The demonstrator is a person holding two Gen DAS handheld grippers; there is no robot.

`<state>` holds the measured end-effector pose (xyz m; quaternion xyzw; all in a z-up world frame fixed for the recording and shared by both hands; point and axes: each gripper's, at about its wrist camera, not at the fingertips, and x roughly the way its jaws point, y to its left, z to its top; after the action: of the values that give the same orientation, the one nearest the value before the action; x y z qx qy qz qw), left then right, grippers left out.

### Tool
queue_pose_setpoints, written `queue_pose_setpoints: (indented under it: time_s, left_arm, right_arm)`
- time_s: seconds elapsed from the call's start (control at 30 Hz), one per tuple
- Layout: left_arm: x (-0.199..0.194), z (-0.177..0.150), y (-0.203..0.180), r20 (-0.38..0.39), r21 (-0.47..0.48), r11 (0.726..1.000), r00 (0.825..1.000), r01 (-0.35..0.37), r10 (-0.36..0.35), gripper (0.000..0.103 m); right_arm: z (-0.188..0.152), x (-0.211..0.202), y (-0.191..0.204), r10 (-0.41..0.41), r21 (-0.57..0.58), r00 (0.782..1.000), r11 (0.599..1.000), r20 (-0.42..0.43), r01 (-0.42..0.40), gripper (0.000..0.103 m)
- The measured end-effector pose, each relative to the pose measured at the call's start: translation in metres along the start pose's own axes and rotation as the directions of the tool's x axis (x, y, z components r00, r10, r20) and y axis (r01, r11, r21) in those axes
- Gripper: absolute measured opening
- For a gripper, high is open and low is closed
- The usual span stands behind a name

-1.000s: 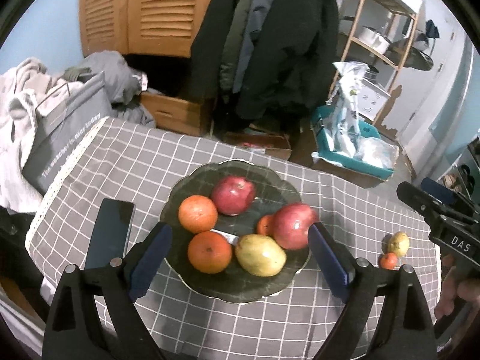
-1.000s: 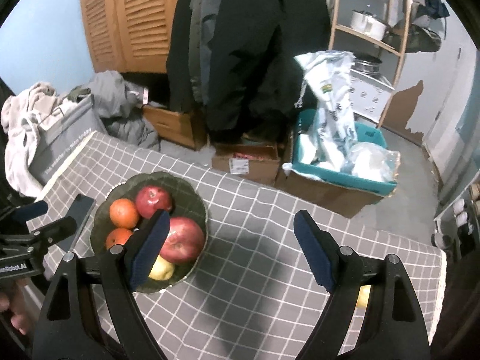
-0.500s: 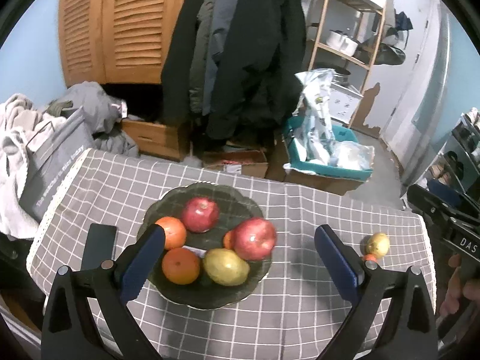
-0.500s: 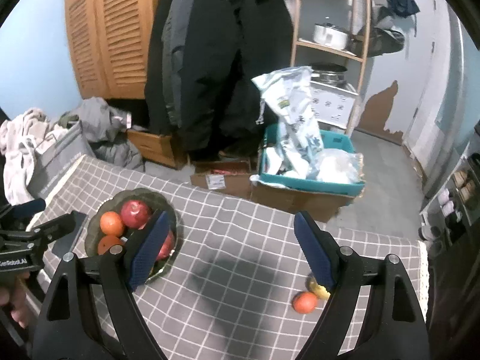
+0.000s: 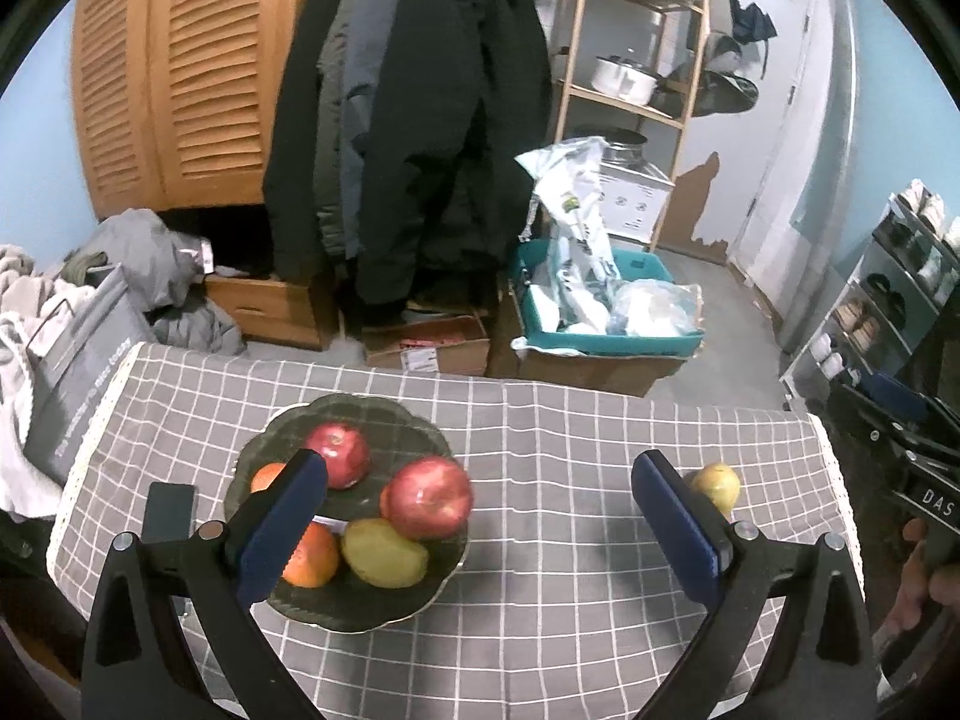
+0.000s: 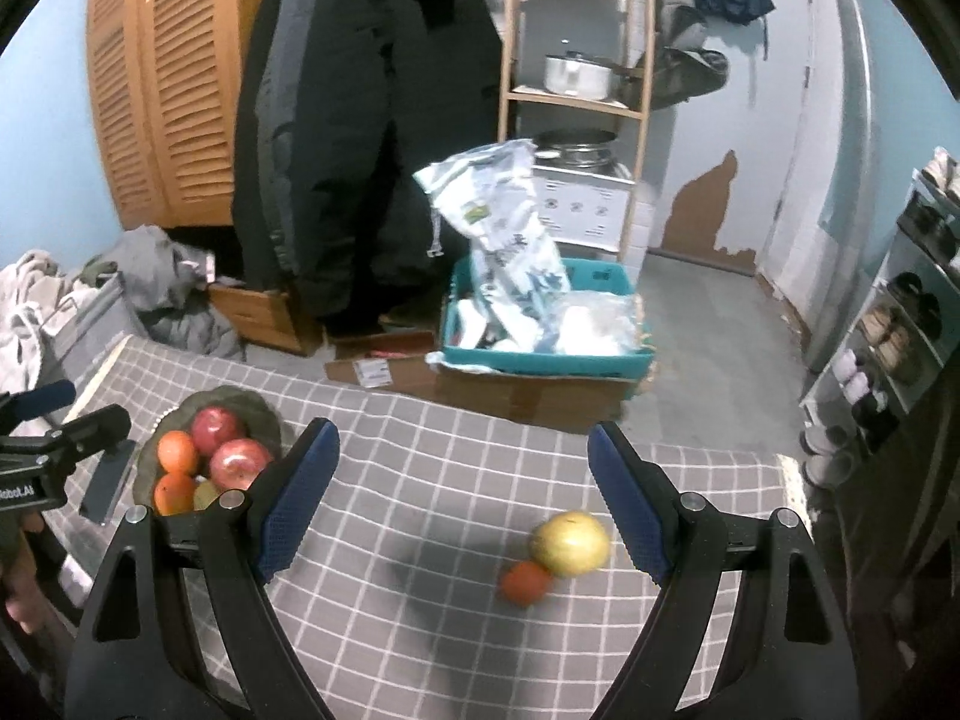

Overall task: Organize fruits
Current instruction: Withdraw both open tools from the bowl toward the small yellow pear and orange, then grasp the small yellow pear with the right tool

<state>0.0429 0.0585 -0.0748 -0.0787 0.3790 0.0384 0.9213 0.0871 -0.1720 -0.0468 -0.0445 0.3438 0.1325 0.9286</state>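
left gripper (image 5: 480,510) jaws just opened wide, empty; right gripper (image 6: 462,492) spread, empty. yellow apple (image 6: 570,543) touches small orange (image 6: 525,582) near table edge; bare cloth (image 6: 420,540) separates fruit plate (image 6: 264,414).

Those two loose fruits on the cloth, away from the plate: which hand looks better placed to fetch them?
Probably the right. The right gripper is open with the yellow fruit and small orange just ahead; the left gripper hovers by the plate.
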Motion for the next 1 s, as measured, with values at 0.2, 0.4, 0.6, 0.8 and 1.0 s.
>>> queue_pose_setpoints:
  time_s: [0.2, 0.4, 0.6, 0.8, 1.0]
  left_arm:
    - [0.010, 0.001, -0.024, -0.020, 0.029, 0.999, 1.000, 0.022, -0.022, 0.102]
    - [0.028, -0.002, -0.042, -0.061, 0.040, 0.998, 0.997, 0.046, -0.043, 0.102]
    - [0.043, -0.005, -0.058, -0.093, 0.061, 0.996, 0.994, 0.058, -0.052, 0.102]
    - [0.060, -0.007, -0.073, -0.123, 0.082, 0.994, 0.991, 0.068, -0.058, 0.102]
    - [0.086, -0.013, -0.089, -0.162, 0.102, 0.992, 0.985, 0.073, -0.056, 0.102]
  right_arm:
    - [-0.011, 0.000, -0.031, -0.049, 0.029, 0.999, 0.998, -0.017, 0.050, 0.084]
    - [-0.023, 0.004, -0.059, -0.078, 0.071, 0.996, 0.994, -0.050, 0.081, 0.084]
    - [-0.034, 0.010, -0.078, -0.098, 0.095, 0.992, 0.990, -0.085, 0.106, 0.084]
    - [-0.044, 0.023, -0.091, -0.092, 0.114, 0.988, 0.988, -0.125, 0.107, 0.084]
    - [-0.056, 0.052, -0.101, -0.070, 0.138, 0.978, 0.986, -0.194, 0.098, 0.084]
